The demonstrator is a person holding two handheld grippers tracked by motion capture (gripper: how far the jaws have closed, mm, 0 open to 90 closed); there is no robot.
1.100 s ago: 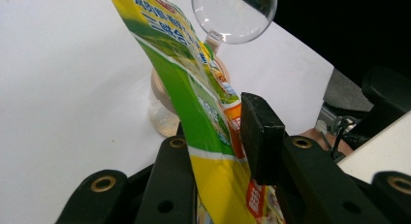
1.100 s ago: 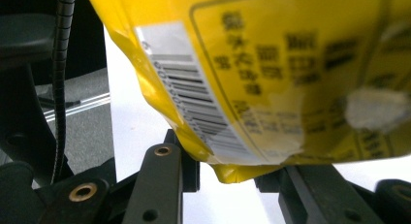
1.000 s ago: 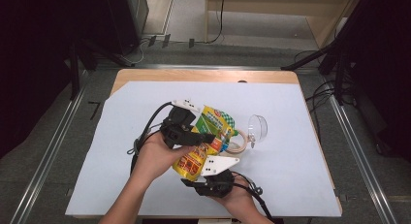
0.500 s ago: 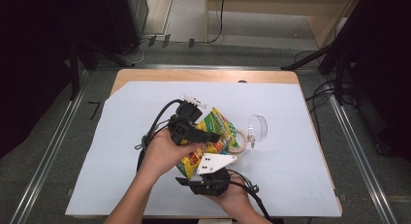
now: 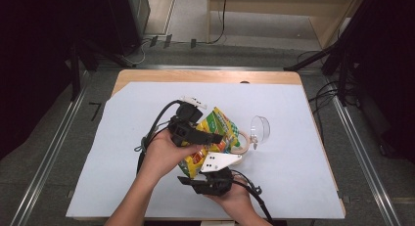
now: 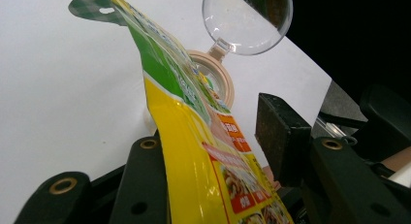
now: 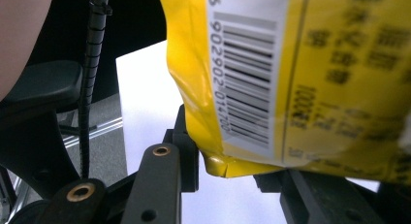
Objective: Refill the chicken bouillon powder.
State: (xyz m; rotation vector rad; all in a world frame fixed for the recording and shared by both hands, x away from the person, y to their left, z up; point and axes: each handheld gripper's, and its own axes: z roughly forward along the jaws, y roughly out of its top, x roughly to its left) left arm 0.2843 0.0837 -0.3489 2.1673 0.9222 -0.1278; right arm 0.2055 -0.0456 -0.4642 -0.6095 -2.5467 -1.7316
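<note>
Near the front edge of the bench, the right tool point(image 5: 211, 179) is clamped on the bottom of the yellow bag point(image 5: 215, 138), which is held up above the middle of the bench. A little farther in, the left tool point(image 5: 208, 137) has just been opening; its jaws are apart, with the bag between them but not squeezed. Just past the bag, the jar point(image 6: 216, 73) has its clear lid point(image 5: 260, 129) flipped open. I cannot tell what is inside. This looks like pouring; next, aim the bag's top at the jar's mouth.

The left claw point(image 5: 208, 138) has just been opening around the yellow bag point(image 5: 215, 138).
</note>
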